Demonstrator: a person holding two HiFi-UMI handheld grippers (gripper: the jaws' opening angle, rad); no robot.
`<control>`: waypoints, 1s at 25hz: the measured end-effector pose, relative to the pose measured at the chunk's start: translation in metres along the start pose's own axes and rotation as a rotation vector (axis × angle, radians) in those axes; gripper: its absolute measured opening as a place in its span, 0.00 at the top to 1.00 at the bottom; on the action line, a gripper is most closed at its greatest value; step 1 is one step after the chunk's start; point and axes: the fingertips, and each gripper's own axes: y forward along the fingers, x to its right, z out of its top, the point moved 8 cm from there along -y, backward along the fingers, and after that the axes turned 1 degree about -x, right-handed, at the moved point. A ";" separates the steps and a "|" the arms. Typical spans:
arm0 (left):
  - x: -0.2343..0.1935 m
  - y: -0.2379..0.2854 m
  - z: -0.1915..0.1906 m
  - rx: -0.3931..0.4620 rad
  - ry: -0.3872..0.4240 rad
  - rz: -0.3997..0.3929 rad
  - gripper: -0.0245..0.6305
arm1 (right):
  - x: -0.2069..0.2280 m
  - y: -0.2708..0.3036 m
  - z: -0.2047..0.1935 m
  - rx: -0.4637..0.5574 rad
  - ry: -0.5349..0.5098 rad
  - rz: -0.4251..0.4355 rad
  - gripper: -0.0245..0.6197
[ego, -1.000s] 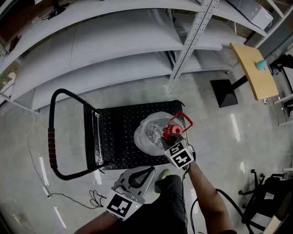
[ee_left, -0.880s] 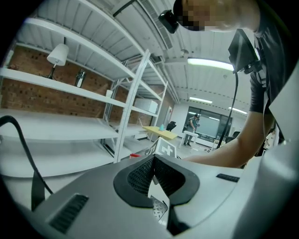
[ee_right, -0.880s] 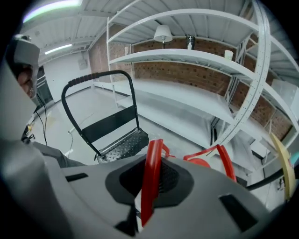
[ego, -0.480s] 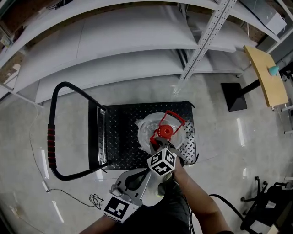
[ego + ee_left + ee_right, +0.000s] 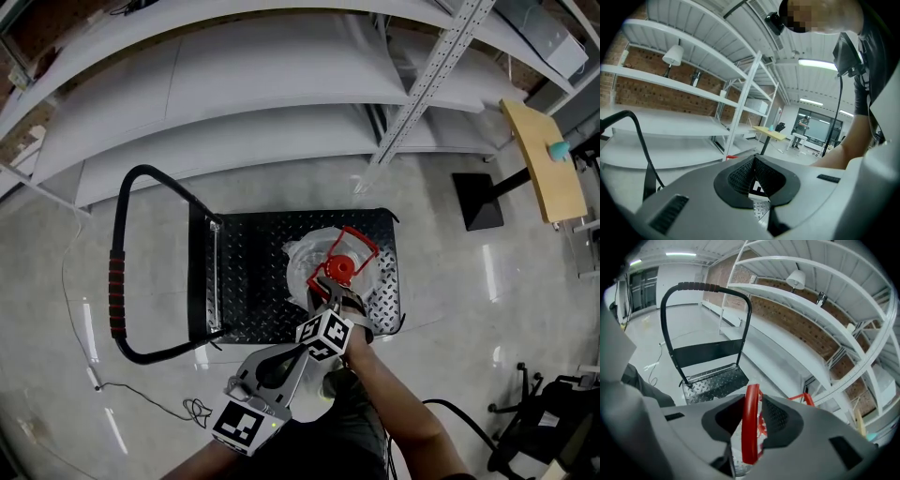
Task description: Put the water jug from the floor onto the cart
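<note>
Red plastic carry handle (image 5: 750,427) stands between the right gripper's (image 5: 753,420) opening jaws, with a gap at the left pad. Beneath them, the clear plastic water jug (image 5: 302,264) sits on the black diamond-plate cart (image 5: 248,281). Just beside, the left gripper (image 5: 754,174) has its jaws closed together on nothing.

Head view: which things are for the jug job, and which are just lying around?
For the job:
- water jug, standing on the cart
- right gripper, jaws opening with the jug's red handle between them

Just around:
- shelves
- wooden table
- cable on the floor
- left gripper, shut and empty
</note>
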 end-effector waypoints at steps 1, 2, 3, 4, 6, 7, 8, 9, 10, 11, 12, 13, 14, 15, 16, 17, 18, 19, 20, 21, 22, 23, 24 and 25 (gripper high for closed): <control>0.002 -0.004 0.007 0.001 0.000 -0.003 0.96 | 0.002 -0.008 0.002 0.004 -0.012 -0.026 0.82; 0.004 -0.009 0.015 0.002 0.000 -0.005 0.96 | 0.003 -0.016 0.004 0.011 -0.024 -0.052 0.82; 0.007 -0.013 0.024 0.004 0.001 -0.007 0.96 | 0.003 -0.025 0.004 0.022 -0.032 -0.079 0.81; 0.010 -0.018 0.033 0.005 0.004 -0.009 0.96 | 0.003 -0.035 0.005 0.040 -0.034 -0.109 0.81; 0.015 -0.029 0.051 0.007 0.013 -0.018 0.96 | 0.005 -0.064 0.011 0.094 -0.004 -0.167 0.80; 0.018 -0.036 0.061 0.006 0.020 -0.024 0.96 | 0.008 -0.082 0.018 0.121 0.032 -0.175 0.80; 0.021 -0.042 0.070 0.006 0.026 -0.030 0.96 | 0.010 -0.101 0.026 0.143 0.081 -0.156 0.80; 0.025 -0.049 0.080 0.006 0.030 -0.037 0.96 | 0.011 -0.120 0.033 0.160 0.143 -0.116 0.80; 0.030 -0.056 0.090 0.005 0.032 -0.045 0.96 | 0.012 -0.141 0.041 0.179 0.213 -0.065 0.80; 0.035 -0.063 0.099 0.005 0.034 -0.055 0.96 | 0.013 -0.164 0.049 0.204 0.285 -0.017 0.81; 0.040 -0.069 0.109 0.005 0.037 -0.067 0.96 | 0.014 -0.188 0.057 0.233 0.351 0.018 0.84; 0.045 -0.076 0.119 0.005 0.044 -0.081 0.96 | 0.017 -0.214 0.065 0.265 0.412 0.038 0.87; 0.050 -0.083 0.128 0.005 0.053 -0.096 0.96 | 0.020 -0.240 0.072 0.295 0.474 0.050 0.91; 0.056 -0.089 0.137 0.003 0.064 -0.112 0.96 | 0.023 -0.266 0.077 0.324 0.537 0.057 0.93; 0.062 -0.094 0.146 0.001 0.076 -0.128 0.96 | 0.026 -0.290 0.081 0.350 0.593 0.060 0.95; 0.069 -0.098 0.155 0.006 0.090 -0.147 0.96 | 0.029 -0.312 0.083 0.374 0.636 0.057 0.95; 0.076 -0.101 0.163 0.023 0.103 -0.167 0.96 | 0.030 -0.332 0.084 0.396 0.664 0.046 0.96; 0.082 -0.102 0.169 0.041 0.113 -0.187 0.96 | 0.031 -0.349 0.084 0.416 0.683 0.030 0.96; 0.089 -0.103 0.172 0.051 0.117 -0.205 0.96 | 0.030 -0.364 0.083 0.433 0.699 0.013 0.96; 0.095 -0.103 0.172 0.053 0.119 -0.224 0.96 | 0.028 -0.377 0.081 0.447 0.716 -0.004 0.96; 0.102 -0.103 0.170 0.049 0.119 -0.244 0.96 | 0.025 -0.387 0.077 0.455 0.733 -0.019 0.96; 0.108 -0.103 0.167 0.045 0.121 -0.265 0.96 | 0.021 -0.396 0.073 0.460 0.748 -0.034 0.96; 0.116 -0.102 0.165 0.043 0.125 -0.285 0.96 | 0.017 -0.404 0.068 0.462 0.762 -0.047 0.96; 0.123 -0.103 0.163 0.043 0.130 -0.303 0.96 | 0.012 -0.412 0.064 0.463 0.774 -0.058 0.96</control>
